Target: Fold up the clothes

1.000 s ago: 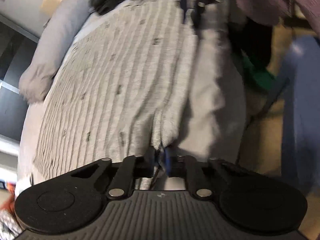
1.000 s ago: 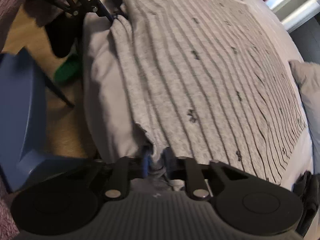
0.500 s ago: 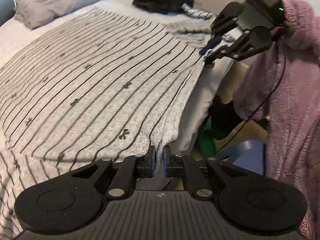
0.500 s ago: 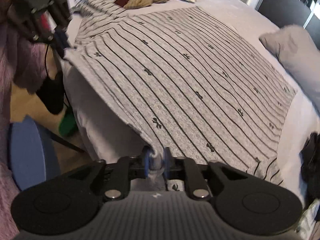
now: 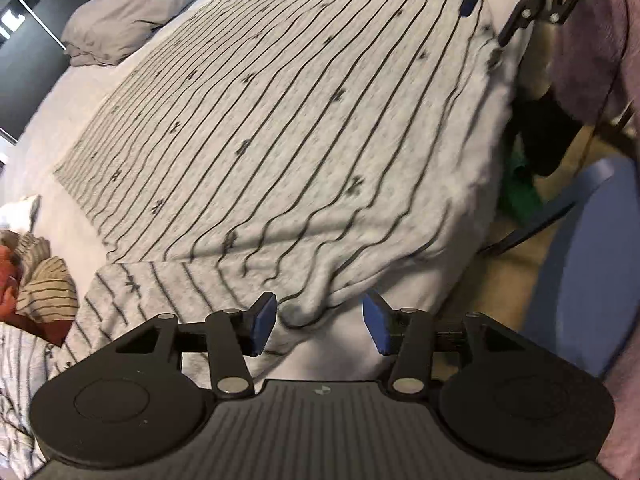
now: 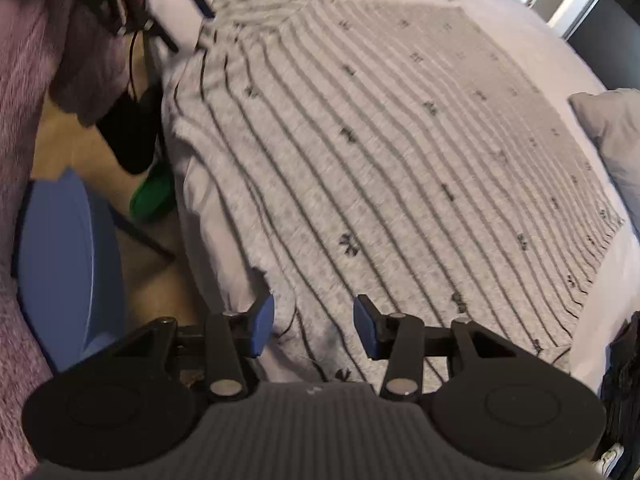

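Note:
A grey shirt with thin dark stripes and small bow marks lies spread flat on the bed. My left gripper hangs over the shirt's rumpled near corner. Its jaws are opening, and the cloth lies below them, untouched by the blue pads. In the right wrist view the same shirt stretches away. My right gripper stands over its other near corner, jaws opening, with the cloth loose beneath them. Each view shows the other gripper far along the bed's edge, the right one and the left one.
A grey pillow lies at the shirt's far side. A pile of striped and red clothes sits at one end, dark clothing at the other. Beside the bed are a blue chair, a green thing on the floor and a purple fleece sleeve.
Both grippers were shut on the shirt's near edge, holding it taut. Both have let go and risen a little; the edge has dropped onto the bed in loose wrinkles.

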`<state>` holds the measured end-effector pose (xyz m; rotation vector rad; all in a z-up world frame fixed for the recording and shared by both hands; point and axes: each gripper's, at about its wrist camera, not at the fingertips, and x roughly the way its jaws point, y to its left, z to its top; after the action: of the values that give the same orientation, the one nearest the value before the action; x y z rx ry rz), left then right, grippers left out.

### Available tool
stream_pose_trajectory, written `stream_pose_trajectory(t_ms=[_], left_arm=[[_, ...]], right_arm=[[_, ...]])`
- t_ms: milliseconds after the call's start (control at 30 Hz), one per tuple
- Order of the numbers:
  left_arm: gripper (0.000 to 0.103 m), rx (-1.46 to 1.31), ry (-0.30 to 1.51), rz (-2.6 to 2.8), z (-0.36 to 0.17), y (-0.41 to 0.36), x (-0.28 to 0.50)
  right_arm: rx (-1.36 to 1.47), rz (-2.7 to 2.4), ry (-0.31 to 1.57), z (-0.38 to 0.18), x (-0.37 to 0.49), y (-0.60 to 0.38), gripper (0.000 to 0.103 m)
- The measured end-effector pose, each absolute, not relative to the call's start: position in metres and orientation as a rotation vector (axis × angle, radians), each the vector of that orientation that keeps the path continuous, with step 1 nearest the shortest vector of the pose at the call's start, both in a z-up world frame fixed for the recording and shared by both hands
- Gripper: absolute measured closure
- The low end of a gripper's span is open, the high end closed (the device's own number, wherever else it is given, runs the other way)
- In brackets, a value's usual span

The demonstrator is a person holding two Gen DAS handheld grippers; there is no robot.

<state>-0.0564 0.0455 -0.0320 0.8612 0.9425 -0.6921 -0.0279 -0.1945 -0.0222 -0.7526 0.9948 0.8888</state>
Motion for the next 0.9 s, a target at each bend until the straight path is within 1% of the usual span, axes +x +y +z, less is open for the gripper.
stream_pose_trajectory(t_ms=[33, 67, 100, 133, 167, 233, 367, 467, 533, 567, 700, 833, 900], left_arm=[[0.058, 0.893, 0.926, -0.682, -0.037, 0.045, -0.057], [0.065, 0.92, 0.92, -0.67, -0.043, 0.042, -0.055], [0.081, 0.944, 0.93, -0.66, -0.049, 0.04, -0.053], [0.088, 0.956, 0.95, -0.652, -0.054, 0.039, -0.05], [0.092, 0.956, 0.974, -0.65, -0.057, 0.038, -0.048], [0.095, 0.946, 0.987, -0.662, -0.056, 0.039, -0.05], [0.096, 0.92, 1.047, -0.645, -0.041, 0.049, -0.058], [0.095, 0.88, 1.085, -0.597, -0.043, 0.058, -0.055], [0.095, 0.853, 1.112, -0.582, -0.047, 0.062, -0.052], [0.094, 0.841, 1.122, -0.593, -0.046, 0.064, -0.053], [0.079, 0.689, 1.128, -0.585, -0.028, 0.084, -0.048], [0.078, 0.492, 1.101, -0.397, -0.002, 0.128, -0.028], [0.078, 0.438, 1.081, -0.292, 0.01, 0.155, -0.016]], right_arm=[[-0.758, 0.895, 1.005, -0.024, -0.028, -0.194, 0.055], [-0.764, 0.899, 1.013, -0.026, -0.028, -0.192, 0.055], [-0.77, 0.899, 1.016, -0.028, -0.027, -0.19, 0.055], [-0.774, 0.898, 1.016, -0.029, -0.025, -0.188, 0.055], [-0.773, 0.896, 1.012, -0.028, -0.024, -0.186, 0.054], [-0.766, 0.896, 0.999, -0.026, -0.022, -0.184, 0.053], [-0.739, 0.88, 0.981, -0.023, -0.014, -0.178, 0.05], [-0.708, 0.868, 0.968, -0.019, -0.005, -0.175, 0.047], [-0.71, 0.871, 0.958, -0.017, -0.002, -0.17, 0.047], [-0.716, 0.874, 0.95, -0.016, -0.001, -0.166, 0.046], [-0.739, 0.918, 0.904, -0.009, 0.001, -0.148, 0.041], [-0.781, 0.926, 0.882, -0.006, 0.009, -0.127, 0.04], [-0.797, 0.912, 0.875, -0.006, 0.017, -0.118, 0.041]])
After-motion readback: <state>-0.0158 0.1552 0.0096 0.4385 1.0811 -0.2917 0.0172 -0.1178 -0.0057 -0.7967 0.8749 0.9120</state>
